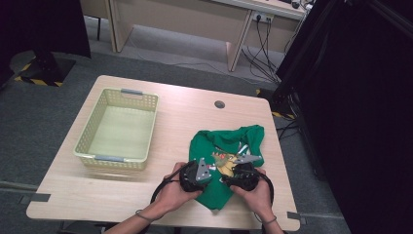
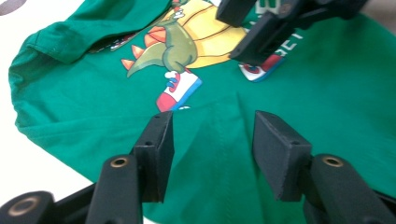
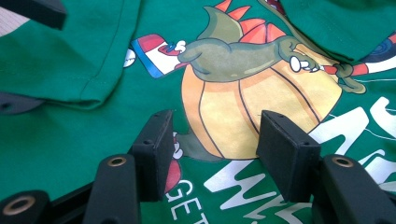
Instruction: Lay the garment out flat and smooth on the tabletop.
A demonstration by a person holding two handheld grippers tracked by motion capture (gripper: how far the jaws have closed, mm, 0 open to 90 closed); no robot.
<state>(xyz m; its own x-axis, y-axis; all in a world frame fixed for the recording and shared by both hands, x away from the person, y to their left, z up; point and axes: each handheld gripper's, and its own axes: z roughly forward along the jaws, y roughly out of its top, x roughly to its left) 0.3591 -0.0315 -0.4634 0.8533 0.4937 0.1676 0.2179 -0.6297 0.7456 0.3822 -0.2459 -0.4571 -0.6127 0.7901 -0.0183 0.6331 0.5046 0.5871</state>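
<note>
Both claws — left claw and right claw — hover unclenched over the green shirt at lower centre of the worktop, gripping nothing — likely poised to fold it.

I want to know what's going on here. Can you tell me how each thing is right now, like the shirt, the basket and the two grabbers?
Green T-shirt: crumpled on the table, dinosaur print facing up.
Basket: upright, nothing in it.
Left gripper: jaws apart over the shirt, no cloth pinched between them.
Right gripper: jaws apart over the dinosaur print, nothing pinched.
Table: holds the basket and the shirt.
</note>
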